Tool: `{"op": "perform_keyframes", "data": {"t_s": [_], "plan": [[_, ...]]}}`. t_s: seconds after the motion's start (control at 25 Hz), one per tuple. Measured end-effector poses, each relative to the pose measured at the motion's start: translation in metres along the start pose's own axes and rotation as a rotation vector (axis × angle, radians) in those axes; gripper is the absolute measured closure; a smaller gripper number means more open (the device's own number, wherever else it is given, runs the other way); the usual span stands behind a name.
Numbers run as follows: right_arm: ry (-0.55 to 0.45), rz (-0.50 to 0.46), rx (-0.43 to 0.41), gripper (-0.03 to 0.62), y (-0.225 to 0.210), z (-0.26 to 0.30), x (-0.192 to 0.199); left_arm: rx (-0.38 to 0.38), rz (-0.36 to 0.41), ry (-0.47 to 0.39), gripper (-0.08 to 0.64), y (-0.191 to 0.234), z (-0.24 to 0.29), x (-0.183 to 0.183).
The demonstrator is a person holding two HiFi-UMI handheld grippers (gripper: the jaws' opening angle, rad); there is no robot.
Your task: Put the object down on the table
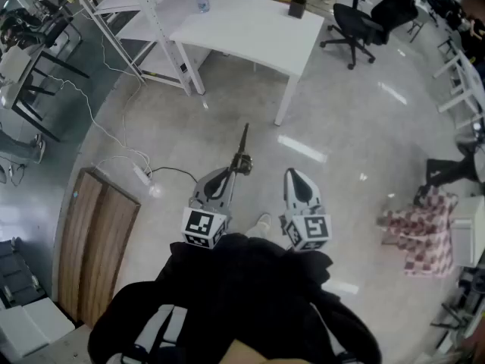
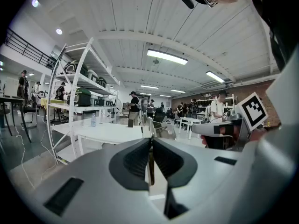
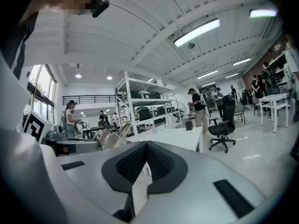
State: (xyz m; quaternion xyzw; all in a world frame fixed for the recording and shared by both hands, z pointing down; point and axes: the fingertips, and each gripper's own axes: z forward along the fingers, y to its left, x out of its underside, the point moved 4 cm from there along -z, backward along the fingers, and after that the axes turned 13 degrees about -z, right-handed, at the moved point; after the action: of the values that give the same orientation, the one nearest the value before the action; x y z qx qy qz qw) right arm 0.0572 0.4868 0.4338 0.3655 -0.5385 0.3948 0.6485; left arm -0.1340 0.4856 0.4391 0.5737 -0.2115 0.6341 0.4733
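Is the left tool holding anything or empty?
Holding. The left tool is shut on a thin dark rod, seen between its jaws in its own view and sticking out past them in the head view.

- Glossy grey floor [image 1: 341,127] across centre of head view
- White table [image 1: 250,29] top centre, black office chair [image 1: 364,23] upper right
- White shelving rack [image 1: 161,32] upper left
- Wooden panel [image 1: 102,241] lower left
- Ceiling strip light [image 3: 196,32] upper right, right gripper view
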Motion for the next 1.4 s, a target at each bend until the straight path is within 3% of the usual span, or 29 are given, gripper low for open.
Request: {"op": "perform_keyframes", "data": {"t_s": [0.84, 1.12, 1.4], "plan": [[-0.036, 0.004, -0.079, 0.591, -0.069, -0.019, 0.014, -0.064, 0.02, -0.013, 0.54, -0.056, 0.039, 0.014], [-0.021, -0.01, -0.069, 0.591, -0.086, 0.003, 0.017, -0.045, 0.006, -0.019, 0.545, -0.047, 0.073, 0.007], [0.003, -0.054, -0.051, 0.591, -0.109, 0.059, 0.011, 0.009, -0.009, -0.035, 0.548, -0.019, 0.133, -0.016]]}}
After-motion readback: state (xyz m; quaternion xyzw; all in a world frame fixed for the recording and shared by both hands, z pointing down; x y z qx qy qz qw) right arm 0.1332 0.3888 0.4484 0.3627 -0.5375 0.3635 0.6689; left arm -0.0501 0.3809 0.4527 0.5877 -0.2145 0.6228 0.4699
